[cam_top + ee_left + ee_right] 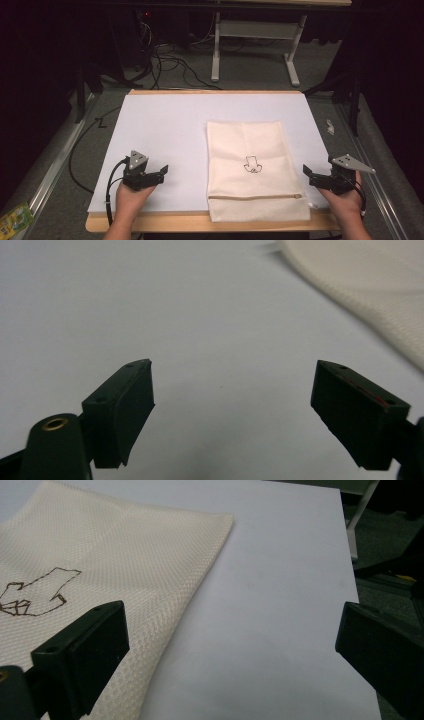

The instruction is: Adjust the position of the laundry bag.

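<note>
A cream mesh bag (pixel 252 167) lies flat on the white table sheet (pixel 165 130), right of centre, with a dark stitched outline (pixel 252 165) on it and a zipper (pixel 255 197) near its front end. Its weave and outline appear in the right gripper view (pixel 100 575), and one corner in the left gripper view (pixel 370 285). My left gripper (pixel 162 171) rests near the front left, open and empty, well apart from the bag. My right gripper (pixel 306 171) hovers just right of the bag's right edge, open with nothing between its jaws.
The table's wooden front edge (pixel 150 222) runs below the sheet. Beyond the table stand a white frame's legs (pixel 216 50) and loose cables (pixel 170 62) on the grey floor. A yellow-green packet (pixel 12 220) lies on the floor at lower left.
</note>
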### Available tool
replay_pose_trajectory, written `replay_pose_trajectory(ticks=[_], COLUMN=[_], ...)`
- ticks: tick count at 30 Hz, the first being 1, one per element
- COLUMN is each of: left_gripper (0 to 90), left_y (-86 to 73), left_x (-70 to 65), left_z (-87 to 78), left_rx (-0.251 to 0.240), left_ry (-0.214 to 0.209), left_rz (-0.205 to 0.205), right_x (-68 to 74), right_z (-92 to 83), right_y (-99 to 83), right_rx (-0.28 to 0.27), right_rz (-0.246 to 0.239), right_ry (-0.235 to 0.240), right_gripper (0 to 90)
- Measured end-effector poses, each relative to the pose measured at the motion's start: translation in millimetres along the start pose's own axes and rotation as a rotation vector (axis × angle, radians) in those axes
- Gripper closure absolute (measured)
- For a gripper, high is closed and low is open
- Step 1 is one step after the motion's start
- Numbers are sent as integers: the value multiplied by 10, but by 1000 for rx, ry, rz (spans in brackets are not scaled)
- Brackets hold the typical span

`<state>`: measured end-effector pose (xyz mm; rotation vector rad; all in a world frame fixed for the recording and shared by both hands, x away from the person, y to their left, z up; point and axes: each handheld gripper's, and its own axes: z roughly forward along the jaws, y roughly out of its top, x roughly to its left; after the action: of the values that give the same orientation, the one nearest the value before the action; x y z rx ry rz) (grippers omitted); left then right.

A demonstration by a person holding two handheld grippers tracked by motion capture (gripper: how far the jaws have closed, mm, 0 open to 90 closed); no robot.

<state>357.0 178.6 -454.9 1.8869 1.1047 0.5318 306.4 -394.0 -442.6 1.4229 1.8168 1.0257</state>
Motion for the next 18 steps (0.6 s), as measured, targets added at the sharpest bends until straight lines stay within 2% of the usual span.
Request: replay_pose_trajectory(ticks=[2, 4, 6, 8, 13, 16, 17, 18], left_gripper=[237, 253, 257, 251, 311, 333, 351, 359], left_y=[10, 22, 33, 39, 96, 169, 217, 217], left_x=[-25, -63, -111, -159, -323, -502, -638, -638], left_z=[-12, -26, -14, 17, 205, 386, 503, 503], left_rx=[-17, -55, -64, -52, -7, 22, 41, 41], left_ry=[-15, -52, -47, -46, -96, -122, -148, -148], left_rz=[3, -5, -8, -8, -20, 10, 29, 29], right_x=[0, 3, 7, 8, 18, 49, 79, 79], right_z=[2, -6, -25, -41, -9, 23, 29, 29], right_y=[-4, -15, -26, -39, -59, -65, -65, -65], right_rx=[1, 6, 2, 4, 23, 37, 42, 42], right_rz=[5, -1, -5, -2, -3, -16, -28, -28], right_ry=[2, -2, 0, 2, 22, 44, 52, 52], right_gripper=[10, 11, 14, 19, 55, 73, 86, 86])
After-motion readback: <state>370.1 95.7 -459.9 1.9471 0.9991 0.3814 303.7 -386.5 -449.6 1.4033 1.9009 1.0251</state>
